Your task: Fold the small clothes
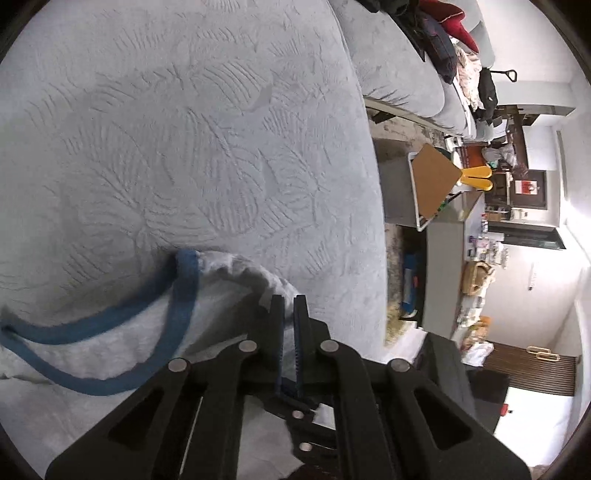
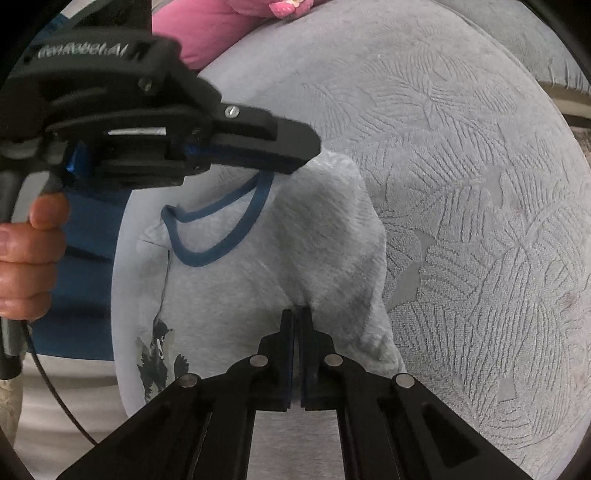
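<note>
A small pale grey shirt with a blue neckband and a dark animal print lies on a grey leaf-textured cushion. My right gripper is shut on a raised pinch of the shirt's cloth below the shoulder. My left gripper, held by a hand, comes in from the upper left and is shut on the shirt's edge beside the neckband. In the left wrist view the left gripper pinches the bunched shirt to the right of the neckband.
The cushion's edge drops to the floor on the right of the left wrist view. Beyond it stand a grey sofa piled with clothes, a cardboard sheet and a cluttered counter. A pink pillow lies behind the cushion.
</note>
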### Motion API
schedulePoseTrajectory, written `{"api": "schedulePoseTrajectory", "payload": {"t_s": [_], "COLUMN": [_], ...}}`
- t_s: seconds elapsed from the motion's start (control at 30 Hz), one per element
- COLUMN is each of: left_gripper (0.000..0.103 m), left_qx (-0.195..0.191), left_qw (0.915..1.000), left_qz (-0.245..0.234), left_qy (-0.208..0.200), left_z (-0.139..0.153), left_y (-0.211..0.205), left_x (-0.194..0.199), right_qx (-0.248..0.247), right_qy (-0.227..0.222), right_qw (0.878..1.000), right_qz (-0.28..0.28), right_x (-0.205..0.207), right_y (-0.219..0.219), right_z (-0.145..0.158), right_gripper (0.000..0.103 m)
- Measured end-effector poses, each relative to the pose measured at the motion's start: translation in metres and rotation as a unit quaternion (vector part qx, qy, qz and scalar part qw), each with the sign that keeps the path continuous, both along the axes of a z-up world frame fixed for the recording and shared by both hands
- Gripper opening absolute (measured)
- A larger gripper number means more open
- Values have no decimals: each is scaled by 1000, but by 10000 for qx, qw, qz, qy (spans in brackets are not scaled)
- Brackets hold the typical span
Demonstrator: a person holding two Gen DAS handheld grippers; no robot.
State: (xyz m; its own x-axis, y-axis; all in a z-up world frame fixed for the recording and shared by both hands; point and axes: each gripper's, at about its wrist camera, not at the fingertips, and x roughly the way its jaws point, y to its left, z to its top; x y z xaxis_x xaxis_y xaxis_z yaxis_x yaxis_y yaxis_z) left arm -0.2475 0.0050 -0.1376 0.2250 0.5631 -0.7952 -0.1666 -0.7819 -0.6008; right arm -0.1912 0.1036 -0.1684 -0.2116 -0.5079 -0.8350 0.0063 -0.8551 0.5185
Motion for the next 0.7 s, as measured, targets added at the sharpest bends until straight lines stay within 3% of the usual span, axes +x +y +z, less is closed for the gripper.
{"api": "schedulePoseTrajectory", "payload": {"t_s": [0.17, 0.3, 0.5, 0.7], "left_gripper": [2, 2, 2, 2], "left_qx": [-294, -316, -442, -458], "left_qw": [9994, 9993, 9990, 9985], "left_qz": [101, 50, 39, -135], "left_qy": [-140, -192, -99, 286], "left_z": [-10, -14, -13, 15], "left_y": [5, 14, 19, 11], "left_x": [-3, -2, -10, -11], "right_qx": [207, 499, 501, 454], "right_qy": [80, 229, 230, 230], "right_qw": [9997, 9981, 9980, 9983], "right_qz": [113, 295, 304, 298], "right_x": [2, 3, 3, 1], "right_y": [-8, -15, -19, -18], "right_z": [-1, 1, -2, -5], "right_gripper": [2, 2, 2, 2]}}
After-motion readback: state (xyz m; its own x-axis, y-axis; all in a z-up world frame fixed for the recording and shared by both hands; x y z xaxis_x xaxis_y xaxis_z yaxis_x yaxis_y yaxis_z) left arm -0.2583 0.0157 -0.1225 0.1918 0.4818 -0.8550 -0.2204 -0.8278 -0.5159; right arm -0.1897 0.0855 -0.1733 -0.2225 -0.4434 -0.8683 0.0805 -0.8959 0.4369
